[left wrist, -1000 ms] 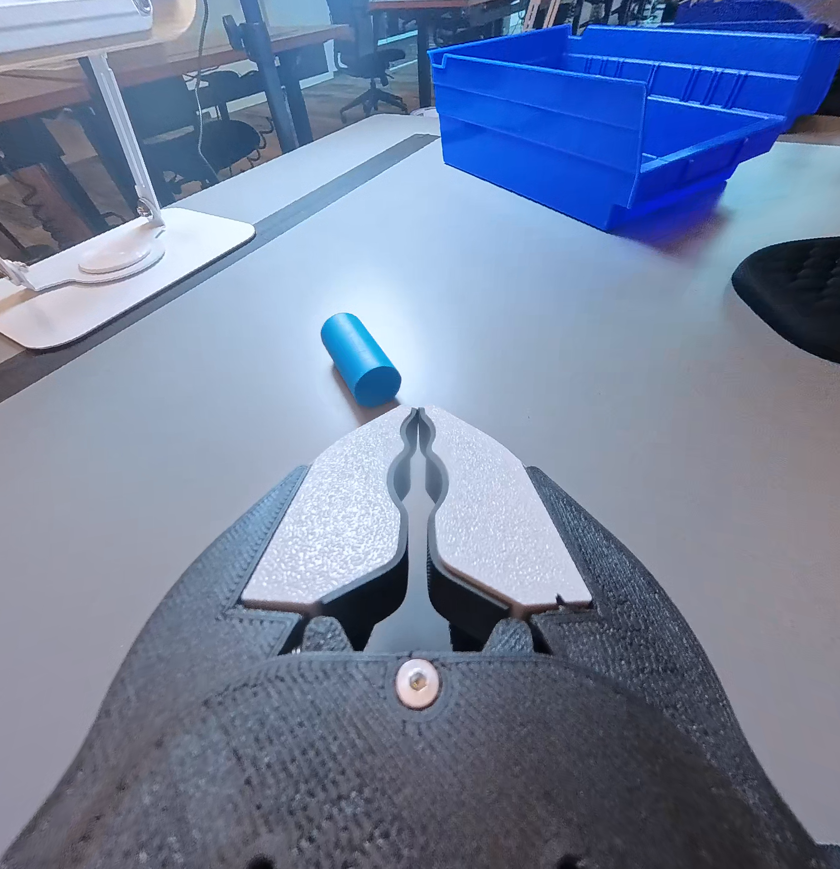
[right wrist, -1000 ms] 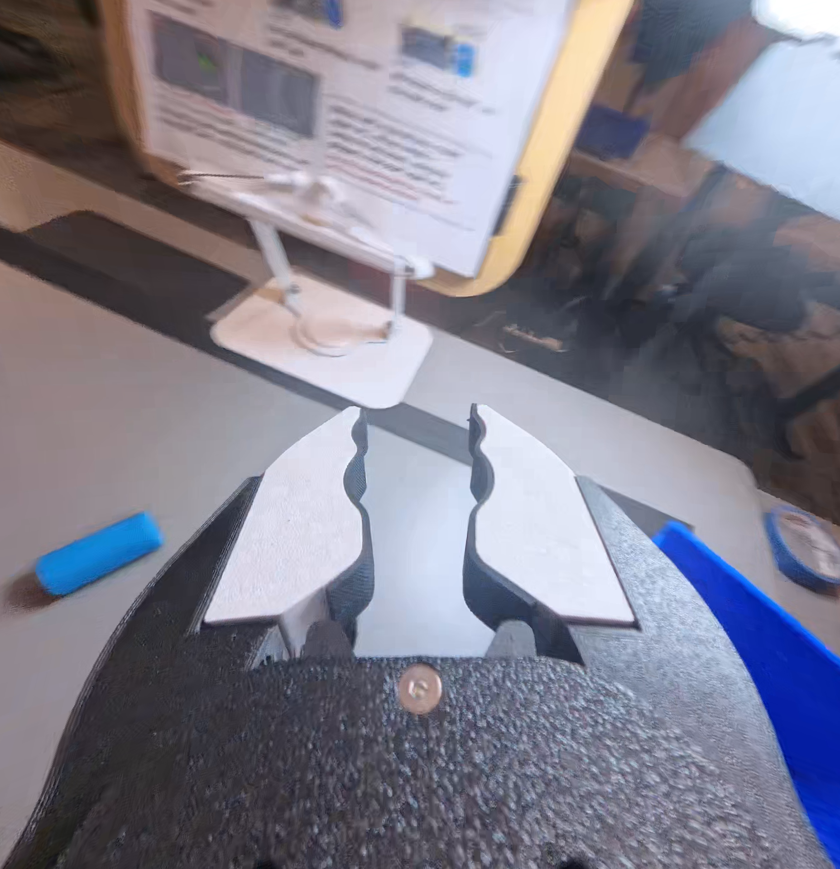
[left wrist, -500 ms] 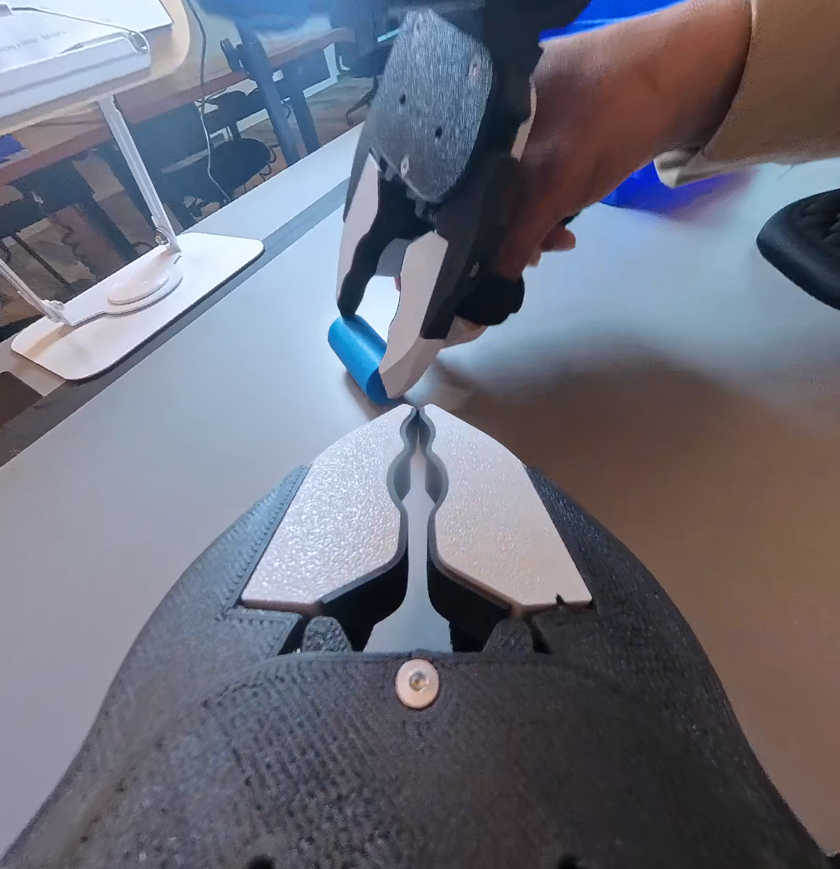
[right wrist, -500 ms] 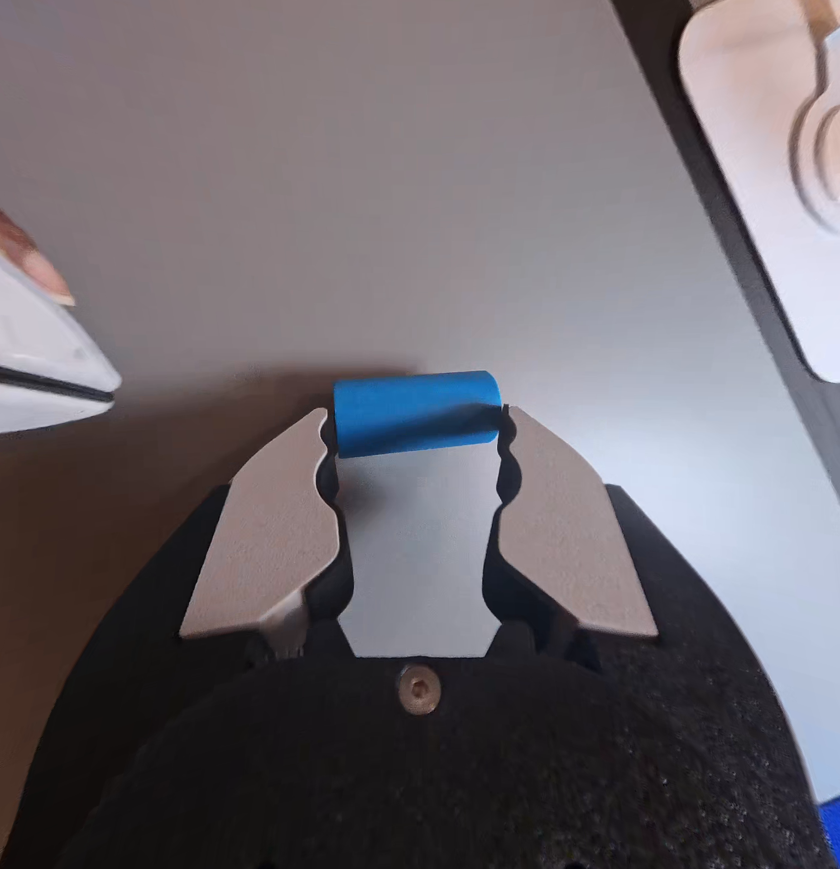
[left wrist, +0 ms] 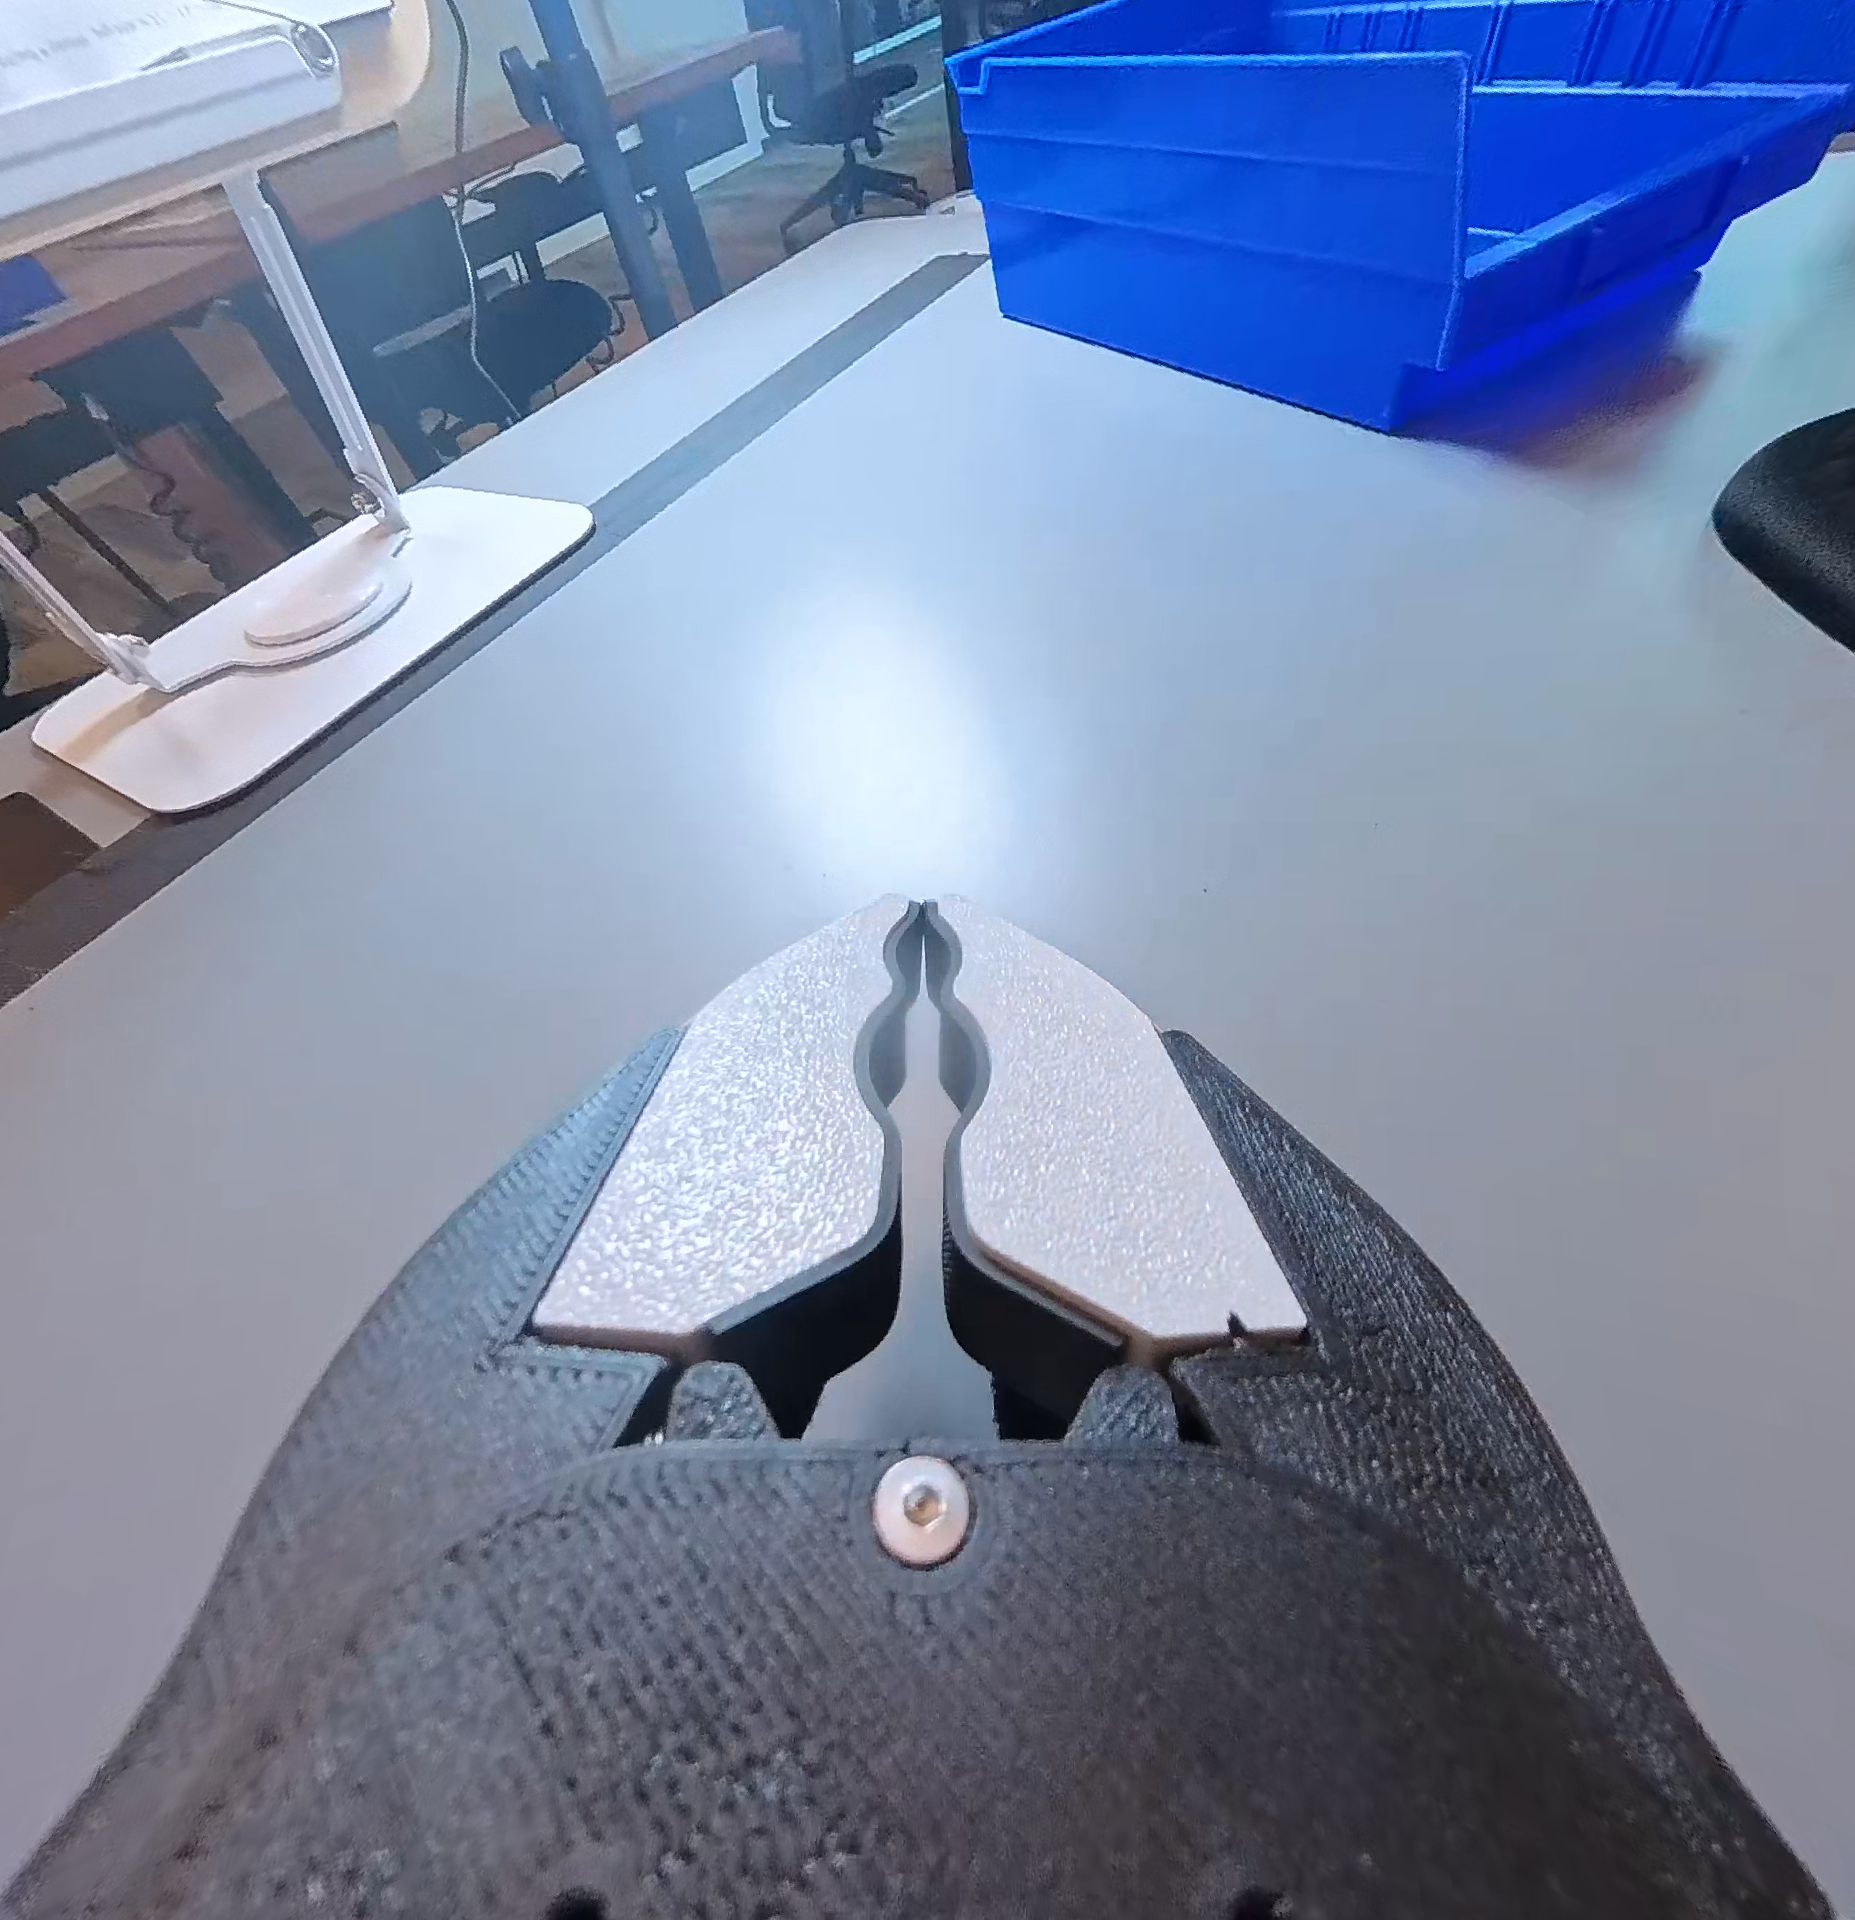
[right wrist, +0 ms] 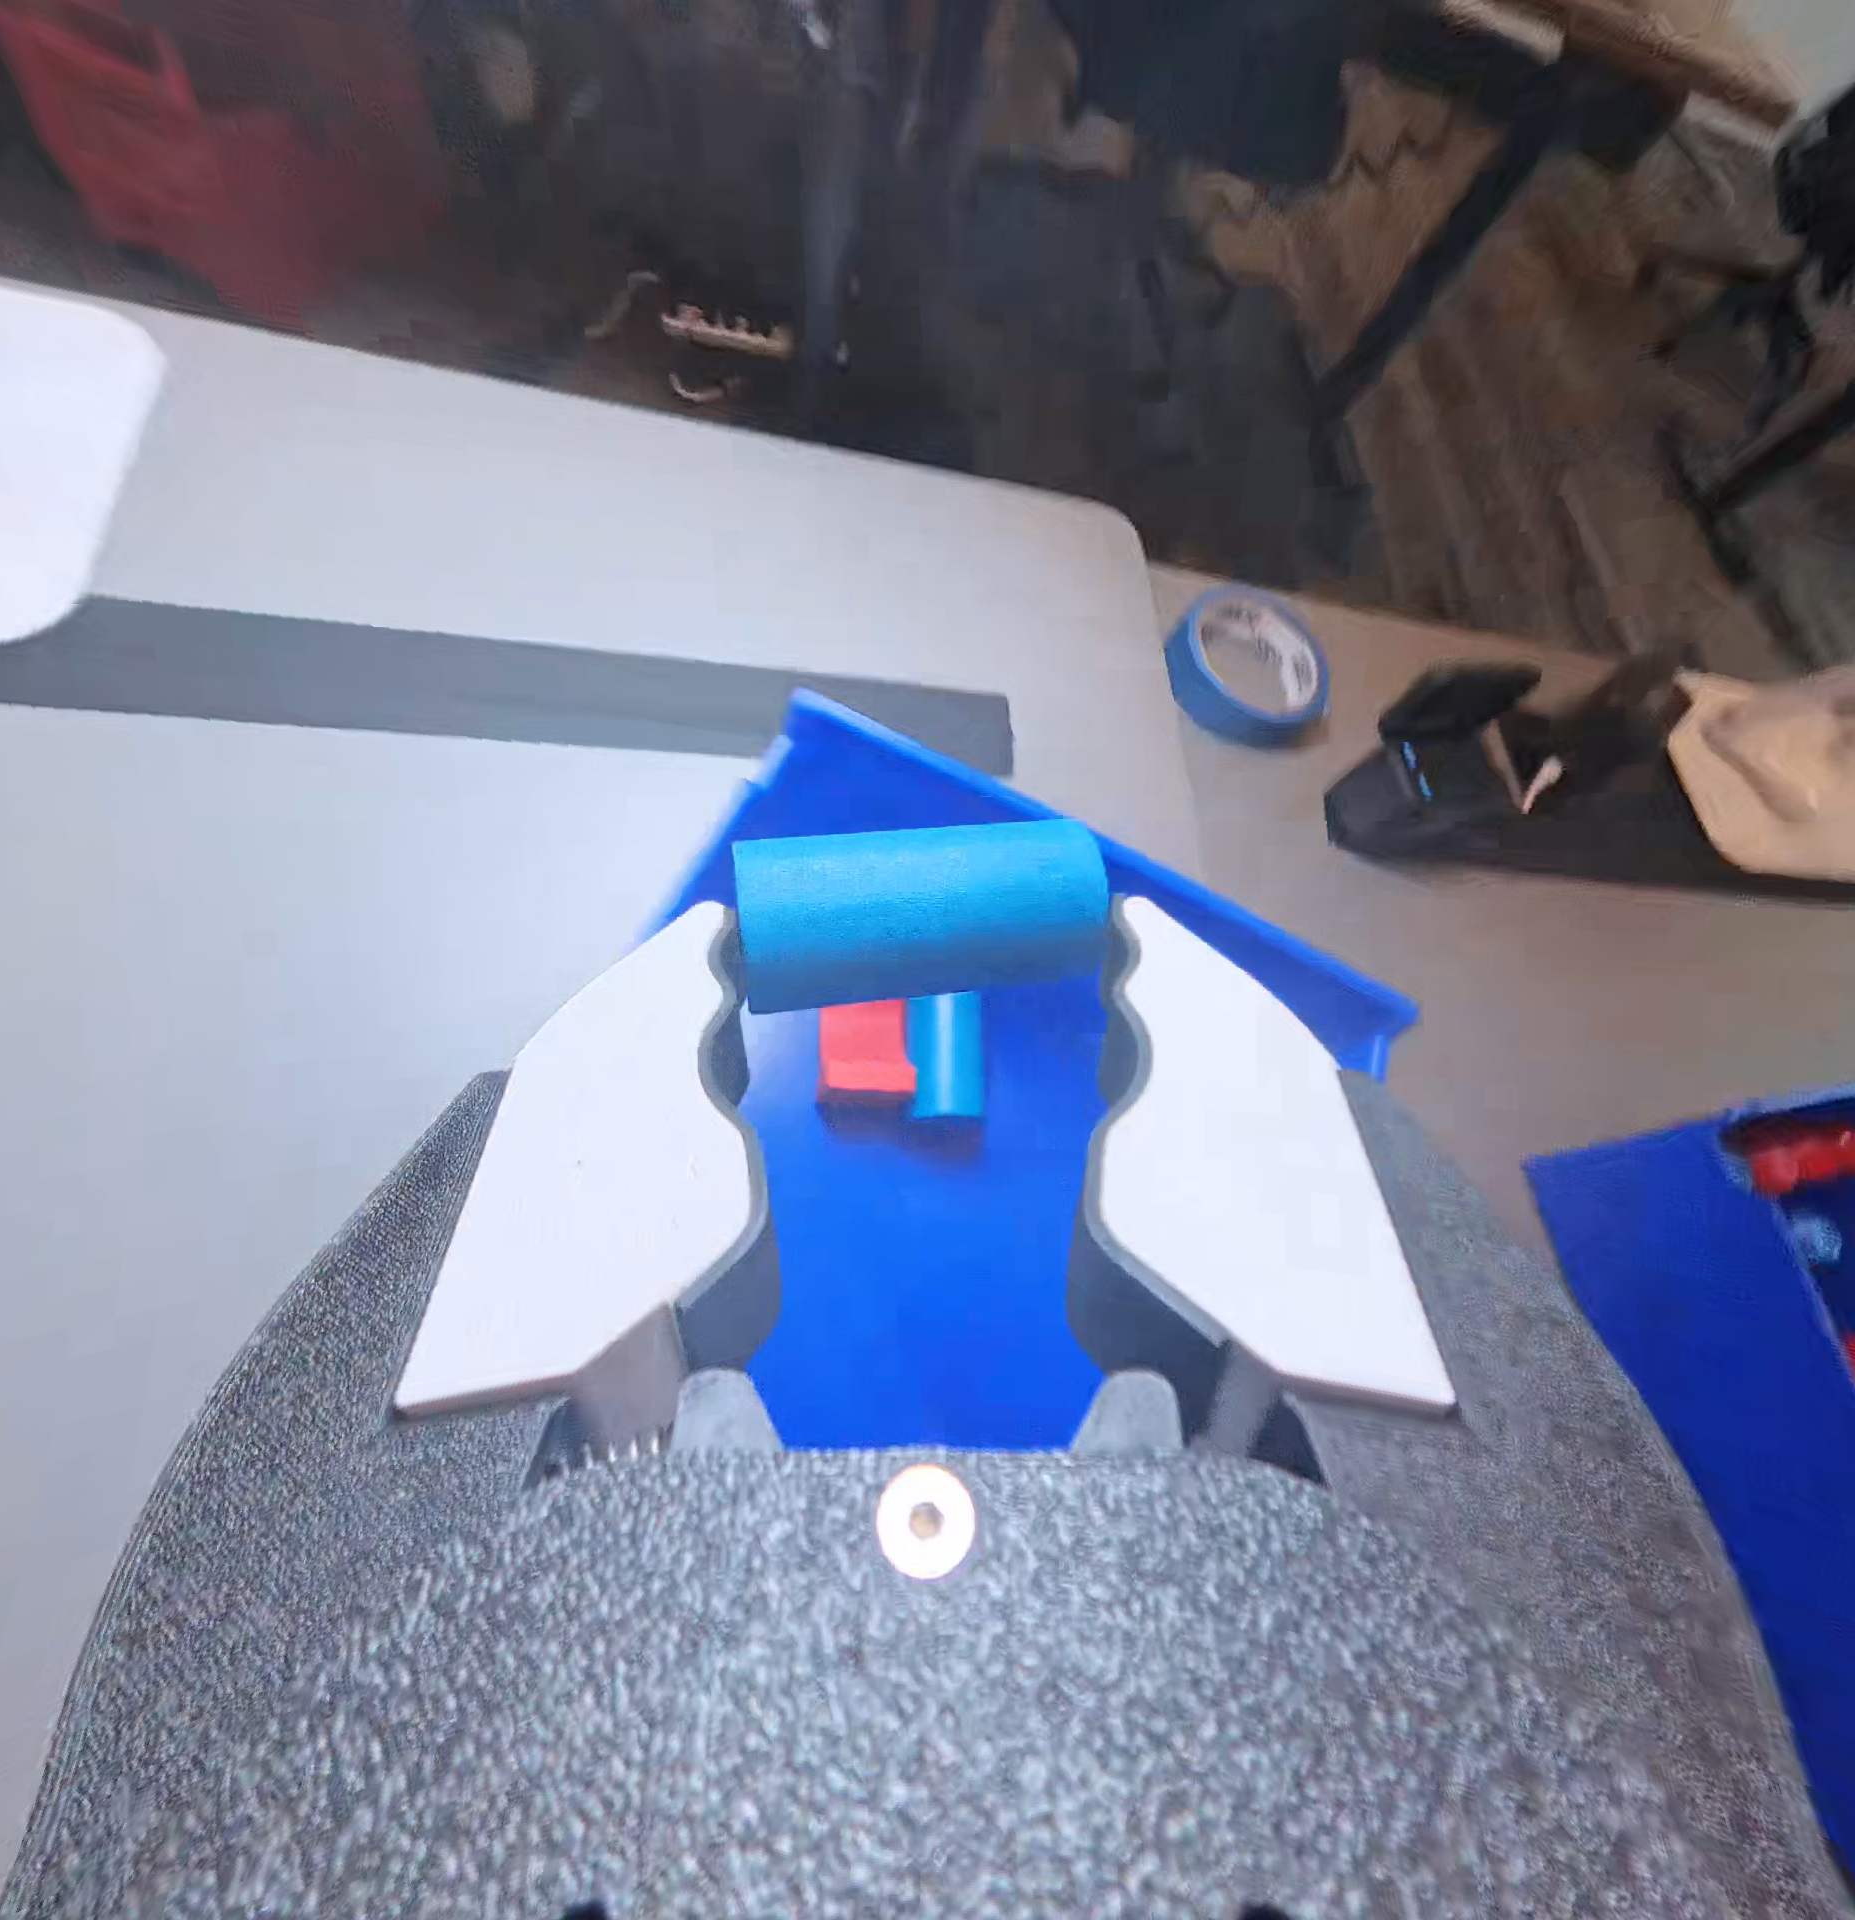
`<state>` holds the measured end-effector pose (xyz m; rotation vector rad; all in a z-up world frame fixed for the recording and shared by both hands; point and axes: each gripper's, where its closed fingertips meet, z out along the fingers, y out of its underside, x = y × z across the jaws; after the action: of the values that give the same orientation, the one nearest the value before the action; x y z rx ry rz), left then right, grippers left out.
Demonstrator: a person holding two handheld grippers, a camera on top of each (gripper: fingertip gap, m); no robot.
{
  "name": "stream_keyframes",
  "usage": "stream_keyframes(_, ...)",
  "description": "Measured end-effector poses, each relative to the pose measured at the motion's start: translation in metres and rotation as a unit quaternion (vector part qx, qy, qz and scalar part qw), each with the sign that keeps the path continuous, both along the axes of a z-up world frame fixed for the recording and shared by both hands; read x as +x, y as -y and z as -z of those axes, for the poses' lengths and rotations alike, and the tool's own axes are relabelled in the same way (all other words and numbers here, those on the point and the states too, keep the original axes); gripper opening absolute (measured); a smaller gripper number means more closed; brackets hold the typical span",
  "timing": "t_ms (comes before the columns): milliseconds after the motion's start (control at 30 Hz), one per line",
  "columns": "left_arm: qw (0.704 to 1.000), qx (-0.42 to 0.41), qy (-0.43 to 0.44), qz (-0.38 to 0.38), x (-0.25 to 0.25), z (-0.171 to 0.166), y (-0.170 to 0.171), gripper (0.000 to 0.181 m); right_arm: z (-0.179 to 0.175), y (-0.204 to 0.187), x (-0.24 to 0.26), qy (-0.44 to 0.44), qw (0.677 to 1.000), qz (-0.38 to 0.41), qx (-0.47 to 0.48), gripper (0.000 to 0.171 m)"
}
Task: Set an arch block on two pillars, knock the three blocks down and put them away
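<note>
One blue cylinder block [right wrist: 918, 920] sits crosswise between the tips of the right tongs [right wrist: 921, 925], clamped end to end by the two white fingers [right wrist: 601, 1153], and it hangs above the open blue bin [right wrist: 902, 1299]. Below the tongs, on the bin floor, lie a red block [right wrist: 863, 1060] and a second, slimmer-looking blue cylinder [right wrist: 944, 1055], touching side by side. That reads as the putting-away step, with the last of the three blocks in the grip and two already stowed. Beyond the bin's far wall, past the tips, a roll of blue tape [right wrist: 1247, 665] and a dark device [right wrist: 1463, 758] rest on the desk [right wrist: 331, 935]; another blue bin [right wrist: 1712, 1382] stands to the right of the tongs, holding red pieces that are too blurred to name.

The left tongs [left wrist: 923, 909] are closed on nothing, their tips meeting, low over bare desk. Ahead and to the left of them stands a white stand base [left wrist: 310, 644]; ahead and to the right, the blue bin, with a black rounded object [left wrist: 1827, 551] at the right edge.

The next move, by this judgement, calls for little: the right tongs are already over the bin's floor, so spreading the fingers should drop the cylinder in. It will likely roll, so a low release near the other two blocks would suit better than a drop from height.
</note>
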<state>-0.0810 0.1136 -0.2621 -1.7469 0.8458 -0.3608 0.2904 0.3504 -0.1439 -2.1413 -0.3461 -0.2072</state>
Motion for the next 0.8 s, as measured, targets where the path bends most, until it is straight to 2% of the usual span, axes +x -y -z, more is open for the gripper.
stream_keyframes(167,1.0,-0.001,-0.001,-0.004,-0.001,0.001,-0.001,0.0,0.078,-0.008,0.07,-0.043,0.99,0.124,-0.06,0.067)
stream_keyframes(300,1.0,-0.003,0.004,-0.008,-0.004,0.0,-0.002,0.0,0.111,-0.015,0.098,-0.057,0.976,0.196,-0.078,0.067)
stream_keyframes(400,1.0,-0.006,0.013,-0.01,-0.007,-0.001,-0.002,0.0,0.12,-0.019,0.098,-0.136,0.96,0.229,-0.085,0.067)
stream_keyframes(467,1.0,-0.008,0.016,-0.009,-0.007,-0.001,-0.002,0.0,0.116,-0.023,0.09,-0.208,0.947,0.23,-0.08,0.07)
stream_keyframes(600,1.0,-0.005,0.012,-0.005,-0.006,-0.001,-0.001,0.0,0.092,-0.028,0.078,-0.286,0.935,0.205,-0.039,0.068)
stream_keyframes(700,1.0,-0.004,0.009,-0.004,-0.006,-0.001,-0.001,0.0,0.048,-0.029,0.056,-0.316,0.938,0.134,0.045,0.065)
stream_keyframes(800,1.0,-0.002,0.01,-0.006,-0.006,-0.001,-0.001,0.0,-0.008,-0.013,0.012,-0.301,0.943,0.03,0.139,0.059)
